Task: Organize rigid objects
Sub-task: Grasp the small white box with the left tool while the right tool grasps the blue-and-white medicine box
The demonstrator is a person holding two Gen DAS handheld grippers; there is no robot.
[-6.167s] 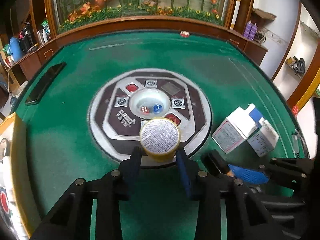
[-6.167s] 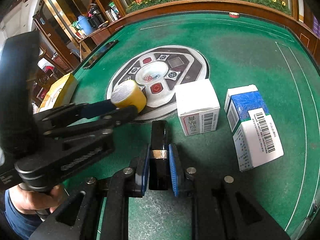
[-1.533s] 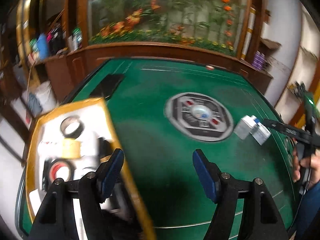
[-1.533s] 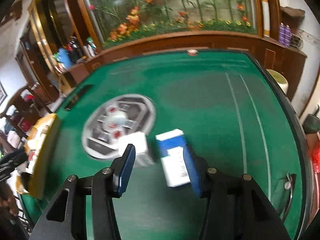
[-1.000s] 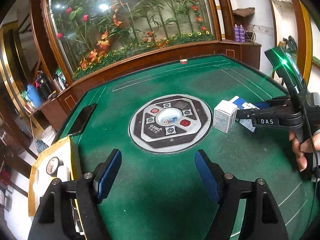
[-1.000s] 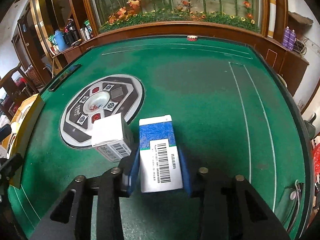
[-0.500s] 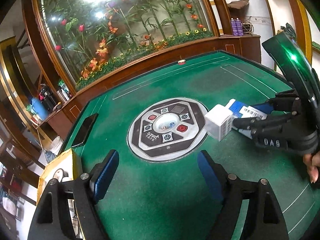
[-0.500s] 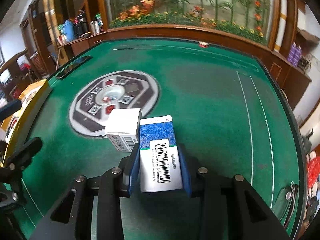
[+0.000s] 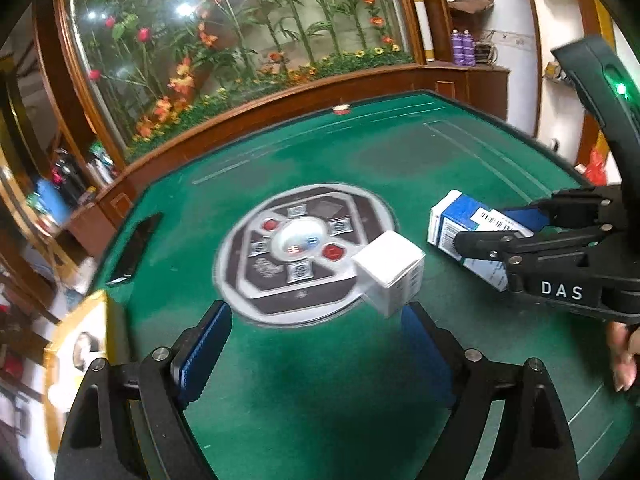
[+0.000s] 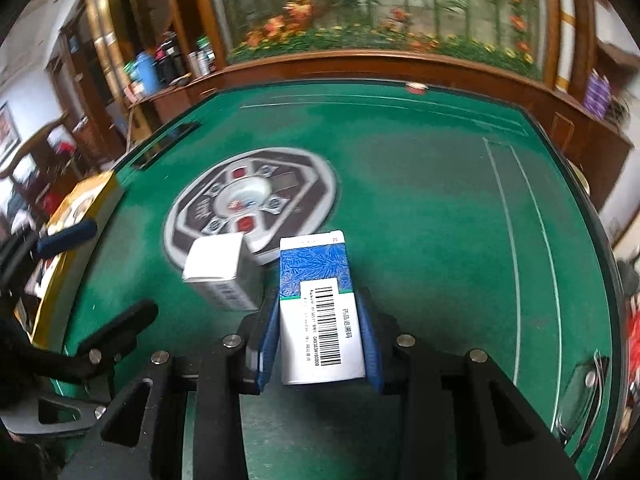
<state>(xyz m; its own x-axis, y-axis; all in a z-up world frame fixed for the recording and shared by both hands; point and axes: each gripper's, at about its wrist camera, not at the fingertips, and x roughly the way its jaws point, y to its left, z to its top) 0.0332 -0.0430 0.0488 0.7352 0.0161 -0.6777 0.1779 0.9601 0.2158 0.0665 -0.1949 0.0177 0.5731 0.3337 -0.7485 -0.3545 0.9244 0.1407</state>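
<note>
Right gripper clamps the blue-and-white barcoded box between both pads. Left gripper, jaws wide and just been opening, nothing between; small white box on green felt table, ahead, by right fingertip.

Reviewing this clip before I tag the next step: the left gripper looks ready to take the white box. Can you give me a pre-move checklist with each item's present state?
1. Left gripper jaws apart, having just been opening: ok.
2. Nothing between the left pads: ok, only green felt shows there.
3. White box centred between the left fingers: not ok, it sits toward the right finger.
4. Right gripper closed on the blue-and-white box: ok, pads press both sides.
5. Gap between white box and blue-and-white box: ok, apart in the left wrist view.
6. Yellow box has room: cannot tell.
</note>
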